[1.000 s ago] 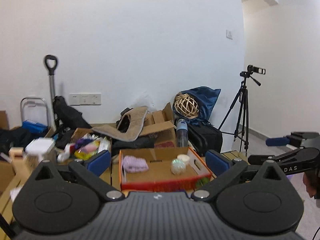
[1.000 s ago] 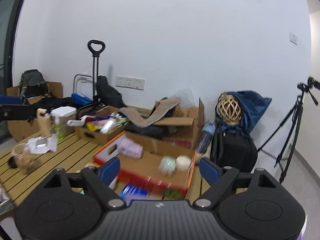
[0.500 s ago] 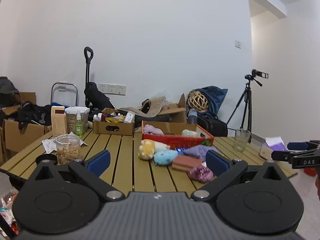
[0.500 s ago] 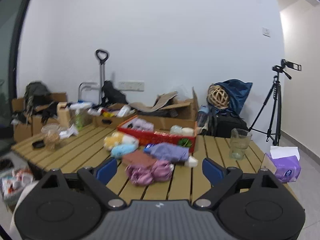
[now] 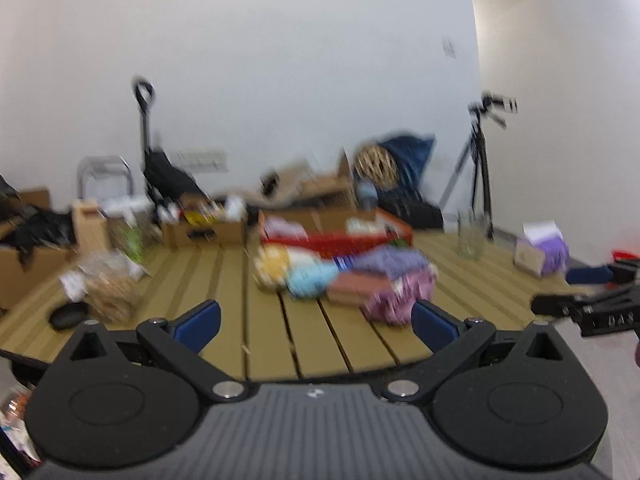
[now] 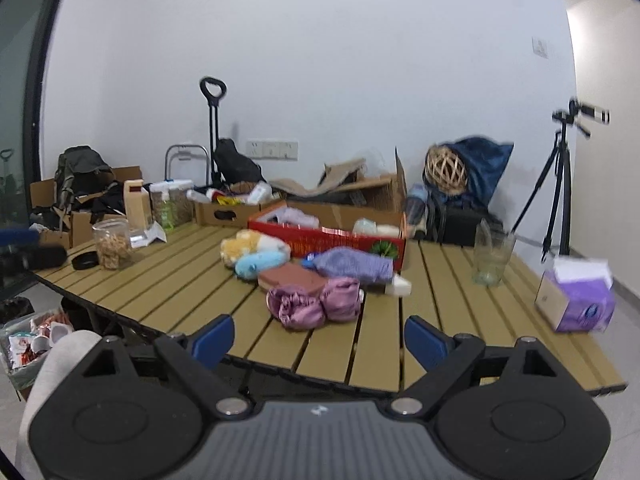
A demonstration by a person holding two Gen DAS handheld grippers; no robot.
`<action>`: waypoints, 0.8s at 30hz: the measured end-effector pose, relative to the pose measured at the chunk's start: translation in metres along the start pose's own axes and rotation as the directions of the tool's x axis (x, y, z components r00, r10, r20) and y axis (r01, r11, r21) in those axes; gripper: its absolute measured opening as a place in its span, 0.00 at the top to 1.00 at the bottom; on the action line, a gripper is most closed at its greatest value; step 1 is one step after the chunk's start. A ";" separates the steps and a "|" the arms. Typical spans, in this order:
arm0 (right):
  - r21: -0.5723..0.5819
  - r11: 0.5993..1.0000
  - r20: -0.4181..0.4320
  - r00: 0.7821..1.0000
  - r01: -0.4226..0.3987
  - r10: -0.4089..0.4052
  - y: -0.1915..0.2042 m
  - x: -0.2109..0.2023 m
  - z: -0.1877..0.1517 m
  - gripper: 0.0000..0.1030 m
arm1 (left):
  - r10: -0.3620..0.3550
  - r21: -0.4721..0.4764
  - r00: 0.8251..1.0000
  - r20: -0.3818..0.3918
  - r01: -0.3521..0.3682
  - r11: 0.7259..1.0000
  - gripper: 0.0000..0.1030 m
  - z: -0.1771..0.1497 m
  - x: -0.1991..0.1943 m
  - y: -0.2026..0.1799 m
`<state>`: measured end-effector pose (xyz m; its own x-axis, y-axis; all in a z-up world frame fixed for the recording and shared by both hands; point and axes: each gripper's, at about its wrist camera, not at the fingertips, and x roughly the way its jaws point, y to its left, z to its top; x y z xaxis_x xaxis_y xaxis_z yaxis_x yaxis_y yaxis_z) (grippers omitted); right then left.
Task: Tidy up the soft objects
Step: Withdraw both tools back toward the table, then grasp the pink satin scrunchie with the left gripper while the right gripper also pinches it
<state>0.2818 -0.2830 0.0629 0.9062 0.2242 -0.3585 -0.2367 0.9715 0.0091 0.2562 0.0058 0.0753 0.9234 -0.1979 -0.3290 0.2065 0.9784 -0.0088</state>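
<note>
Right wrist view showed my right gripper (image 6: 318, 340) spread wide and empty at the table's (image 6: 192, 284) near edge. My left gripper (image 5: 316, 326) gaped too. The soft toys (image 6: 304, 276) lay mid-table, touching the red box's (image 6: 332, 238) front.

On the desk (image 6: 192, 280) a heap of soft objects (image 6: 308, 280) lies mid-surface — the open box (image 6: 332, 236) just behind it at twelve o'clock. A jar (image 6: 112, 242) stands at nine o'clock, a glass (image 6: 490, 258) at two, a tissue box (image 6: 576, 296) at three — near the edge.
</note>
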 end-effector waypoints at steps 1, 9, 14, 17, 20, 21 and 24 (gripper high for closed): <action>0.015 1.000 -0.016 1.000 -0.005 0.006 -0.002 0.011 -0.004 0.12 | -0.007 -0.001 1.000 -0.030 0.007 1.000 0.00 -0.003 0.013 0.000; 0.096 0.995 -0.087 0.995 -0.041 0.050 -0.020 0.096 -0.013 0.27 | -0.098 -0.023 0.983 -0.156 0.096 0.995 0.00 -0.004 0.132 -0.024; 0.175 0.983 -0.083 0.995 -0.048 0.063 -0.050 0.153 0.008 0.52 | -0.145 -0.058 0.962 -0.229 0.135 0.989 0.23 0.005 0.210 -0.038; 0.233 0.970 -0.067 0.995 -0.062 0.080 -0.068 0.188 0.022 0.53 | -0.195 -0.054 0.947 -0.255 0.188 0.981 0.36 0.005 0.246 -0.043; 0.245 0.963 -0.085 0.987 -0.109 0.133 -0.075 0.227 0.022 0.68 | -0.266 -0.112 0.922 -0.282 0.243 0.963 0.60 0.001 0.269 -0.038; 0.236 0.965 -0.105 0.984 -0.114 0.142 -0.076 0.237 0.018 0.89 | -0.291 -0.142 0.915 -0.280 0.260 0.955 0.70 -0.002 0.274 -0.035; 0.299 0.946 -0.148 0.973 -0.129 0.179 -0.084 0.251 0.001 0.90 | -0.322 -0.177 0.905 -0.277 0.281 0.943 0.79 -0.011 0.285 -0.029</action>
<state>0.5297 -0.3080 -0.0275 0.7873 0.3806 -0.4851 -0.2355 0.9127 0.3339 0.5100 -0.0783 -0.0287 0.6800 -0.4776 -0.5564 0.3973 0.8777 -0.2680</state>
